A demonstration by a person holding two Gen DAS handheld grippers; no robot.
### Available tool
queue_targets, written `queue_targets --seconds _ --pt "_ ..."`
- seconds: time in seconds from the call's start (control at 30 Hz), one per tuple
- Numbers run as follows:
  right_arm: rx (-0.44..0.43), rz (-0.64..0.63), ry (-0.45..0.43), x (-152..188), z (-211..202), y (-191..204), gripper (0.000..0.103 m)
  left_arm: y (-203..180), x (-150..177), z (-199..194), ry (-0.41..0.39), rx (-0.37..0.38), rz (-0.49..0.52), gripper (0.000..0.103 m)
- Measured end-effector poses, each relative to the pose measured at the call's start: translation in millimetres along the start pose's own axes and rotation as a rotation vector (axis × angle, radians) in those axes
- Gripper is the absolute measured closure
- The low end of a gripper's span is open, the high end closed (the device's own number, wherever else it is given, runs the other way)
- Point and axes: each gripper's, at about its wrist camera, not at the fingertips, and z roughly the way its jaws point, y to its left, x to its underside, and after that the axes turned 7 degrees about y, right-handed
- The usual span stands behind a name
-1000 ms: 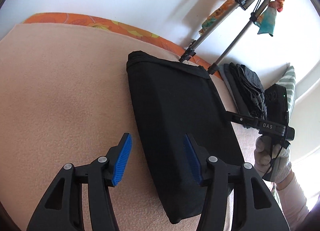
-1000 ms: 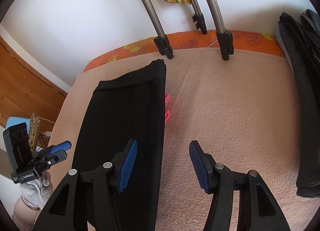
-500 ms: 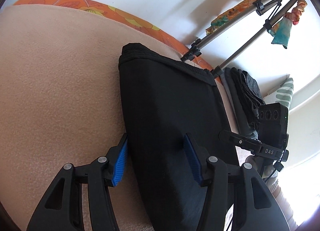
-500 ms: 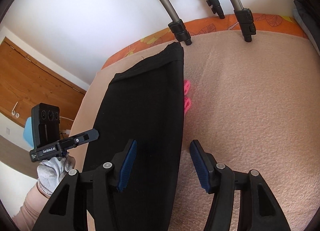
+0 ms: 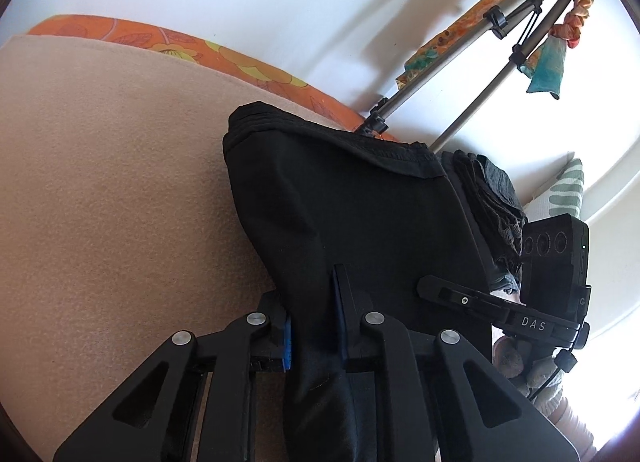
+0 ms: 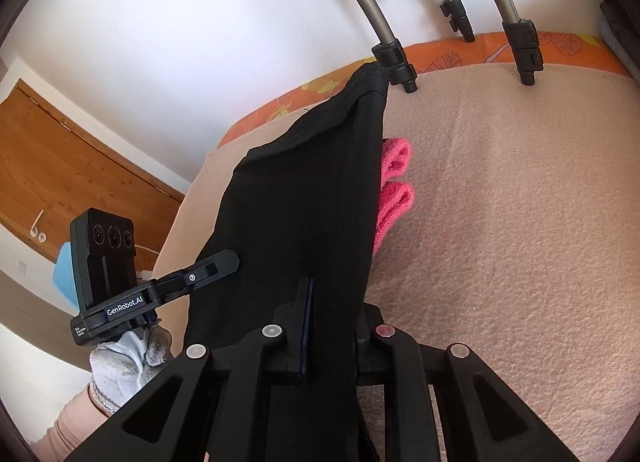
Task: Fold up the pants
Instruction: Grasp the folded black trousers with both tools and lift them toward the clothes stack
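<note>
Bed w/ beige blanket carries the black pants, lying lengthwise toward the wall, near end raised off the blanket. Left tool is pinching the near left edge of the pants; right tool is pinching the near right edge — both look clamped on cloth. Risks, my read: thin bite, so fabric could slip out during the fold-over; uneven lift btw the two sides would skew the crease; pink socks, tucked just beside the right edge, may get dragged along.
</note>
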Motion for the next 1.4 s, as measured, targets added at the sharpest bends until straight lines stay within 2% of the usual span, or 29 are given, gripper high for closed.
queue_targets --seconds 0.13,0.27,0.6,0.83,1.0,1.23,1.4 --pt "0.049 -0.053 -0.028 1 -12 22 0.093 -19 2 -16 -0.029 -0.004 0.047 0.092" --pt "0.041 -0.049 -0.069 10 -38 31 0.093 -45 2 -33 -0.058 0.016 0.102 0.092" --pt "0.06 -0.052 -0.218 32 -136 48 0.093 -147 -3 -56 -0.115 0.079 0.281 0.092" --pt "0.113 -0.038 -0.309 45 -209 32 0.093 -220 -10 -42 -0.117 0.147 0.369 0.092" --pt "0.174 -0.036 -0.356 58 -271 9 0.093 -271 -17 -18 -0.106 0.184 0.432 0.092" --pt "0.277 -0.01 -0.403 46 -332 -37 0.093 -335 -35 31 -0.099 0.221 0.48 0.092" --pt "0.305 0.003 -0.419 26 -369 -74 0.093 -365 -52 67 -0.104 0.223 0.494 0.092"
